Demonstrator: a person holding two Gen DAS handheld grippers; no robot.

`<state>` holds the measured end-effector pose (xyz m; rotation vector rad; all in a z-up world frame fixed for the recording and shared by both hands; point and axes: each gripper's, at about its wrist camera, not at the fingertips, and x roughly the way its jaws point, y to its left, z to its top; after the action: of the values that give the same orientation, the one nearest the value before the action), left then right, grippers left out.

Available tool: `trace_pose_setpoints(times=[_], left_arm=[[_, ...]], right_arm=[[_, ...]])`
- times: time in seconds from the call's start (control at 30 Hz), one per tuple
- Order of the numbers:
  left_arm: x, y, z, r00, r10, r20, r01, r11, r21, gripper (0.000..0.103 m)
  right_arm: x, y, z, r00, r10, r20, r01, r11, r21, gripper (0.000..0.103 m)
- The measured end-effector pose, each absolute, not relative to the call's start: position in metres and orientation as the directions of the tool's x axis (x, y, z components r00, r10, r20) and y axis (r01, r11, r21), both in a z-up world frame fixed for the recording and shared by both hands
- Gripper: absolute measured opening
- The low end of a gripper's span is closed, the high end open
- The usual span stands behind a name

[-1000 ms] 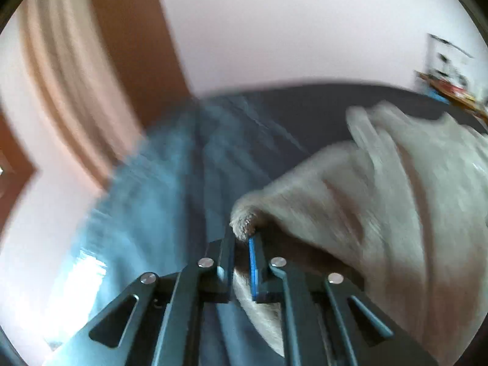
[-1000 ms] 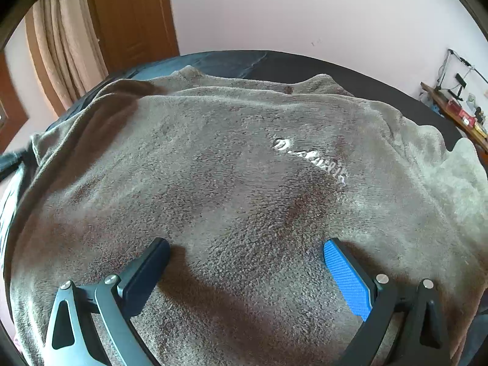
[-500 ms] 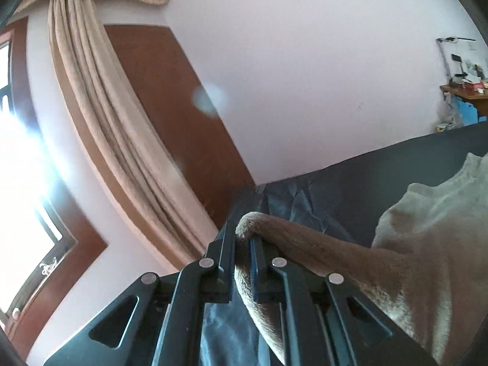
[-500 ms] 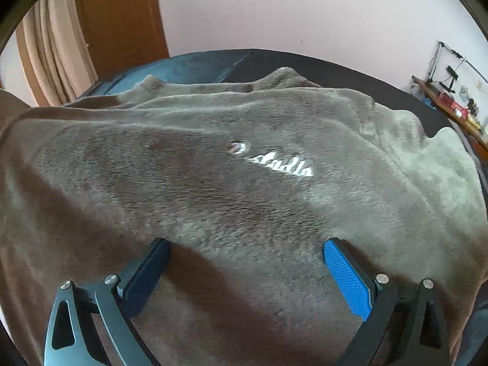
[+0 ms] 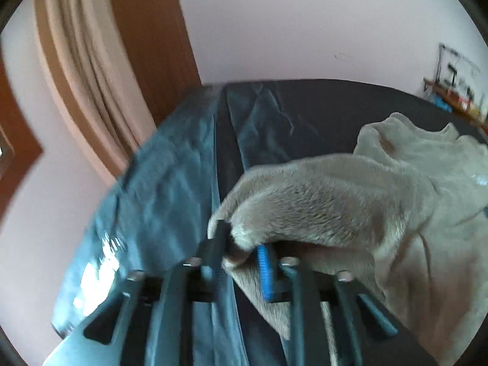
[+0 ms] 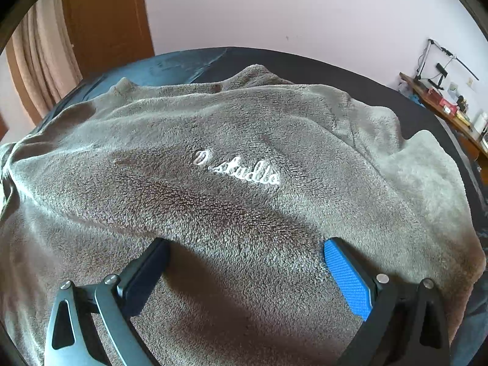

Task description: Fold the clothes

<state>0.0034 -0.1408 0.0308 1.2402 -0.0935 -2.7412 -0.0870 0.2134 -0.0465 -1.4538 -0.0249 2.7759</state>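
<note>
A grey-brown fleece sweater (image 6: 213,213) with white script lettering (image 6: 238,172) lies spread on a dark bed (image 6: 305,64). My right gripper (image 6: 244,262) stands wide open low over its front, both fingers against the pile, nothing pinched. In the left wrist view the same sweater (image 5: 335,195) stretches in from the right, and its sleeve cuff (image 5: 241,238) sits between the fingers of my left gripper (image 5: 241,250). Those jaws are opening; the cuff hangs loose between them, draped over the left finger.
A blue blanket (image 5: 164,189) covers the bed's left side beside the dark sheet (image 5: 305,109). Behind stand a beige curtain (image 5: 79,61), a wooden door (image 5: 152,30) and a pale wall. A cluttered shelf (image 6: 442,103) runs along the far right.
My left gripper, shut on the cuff before, has tipped back down toward the bed and its jaws have parted. The sweater's front has shifted slightly under the right gripper, which stays open.
</note>
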Motion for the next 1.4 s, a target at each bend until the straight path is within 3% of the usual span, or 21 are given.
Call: trace_pose_setpoints(times=[0.03,0.1,0.4,0.5,0.57,0.6,0.67,0.73,0.77,0.87,1.0,1.13,1.17,1.4], left_arm=[[0.007,-0.146,0.027,-0.649,-0.130,-0.749,0.105,-0.991,0.081,0.054],[0.013,-0.157,0.018,-0.642,-0.105,-0.760,0.129,-0.991,0.028,0.065],[0.020,-0.165,-0.018,-0.603,-0.010,-0.798,0.159,-0.981,-0.108,0.067],[0.011,-0.160,-0.022,-0.613,-0.006,-0.790,0.139,-0.985,-0.100,0.076],[0.005,-0.155,-0.024,-0.619,-0.014,-0.785,0.131,-0.988,-0.085,0.077],[0.002,-0.152,-0.026,-0.617,-0.020,-0.787,0.127,-0.989,-0.075,0.076],[0.002,-0.146,-0.024,-0.616,-0.030,-0.787,0.123,-0.991,-0.059,0.057],[0.002,-0.142,-0.022,-0.607,-0.007,-0.794,0.110,-0.991,-0.075,0.019],[0.004,-0.140,-0.020,-0.602,0.003,-0.798,0.112,-0.990,-0.089,0.016],[0.004,-0.135,-0.017,-0.592,-0.067,-0.803,0.145,-0.989,-0.024,0.013],[0.005,-0.138,0.002,-0.620,-0.301,-0.724,0.227,-0.953,0.202,0.012],[0.013,-0.152,0.036,-0.630,-0.615,-0.474,0.408,-0.781,0.473,0.012],[0.015,-0.156,0.043,-0.628,-0.647,-0.433,0.426,-0.751,0.505,0.012],[0.026,-0.157,0.033,-0.642,-0.664,-0.384,0.345,-0.697,0.628,0.014]], right_arm=[[-0.087,0.213,-0.046,-0.570,0.014,-0.822,0.000,-1.000,-0.017,0.102],[-0.087,0.212,-0.046,-0.570,0.016,-0.822,0.000,-1.000,-0.019,0.102],[-0.084,0.212,-0.045,-0.571,0.013,-0.821,0.004,-1.000,-0.018,0.102],[-0.084,0.212,-0.045,-0.572,0.011,-0.820,0.005,-1.000,-0.017,0.102],[-0.084,0.212,-0.045,-0.572,0.010,-0.820,0.006,-1.000,-0.016,0.102],[-0.084,0.212,-0.045,-0.572,0.009,-0.820,0.006,-1.000,-0.016,0.102],[-0.084,0.212,-0.044,-0.572,0.008,-0.820,0.007,-1.000,-0.015,0.102],[-0.085,0.212,-0.044,-0.572,0.008,-0.820,0.007,-1.000,-0.015,0.102],[-0.084,0.212,-0.044,-0.572,0.008,-0.820,0.007,-1.000,-0.015,0.102],[-0.084,0.212,-0.045,-0.573,0.008,-0.820,0.007,-1.000,-0.014,0.102],[-0.085,0.211,-0.045,-0.573,0.006,-0.819,0.007,-1.000,-0.012,0.102],[-0.084,0.211,-0.045,-0.573,0.007,-0.819,0.007,-1.000,-0.014,0.102],[-0.084,0.211,-0.045,-0.573,0.007,-0.819,0.007,-1.000,-0.014,0.102],[-0.084,0.210,-0.046,-0.573,0.007,-0.820,0.008,-1.000,-0.014,0.102]])
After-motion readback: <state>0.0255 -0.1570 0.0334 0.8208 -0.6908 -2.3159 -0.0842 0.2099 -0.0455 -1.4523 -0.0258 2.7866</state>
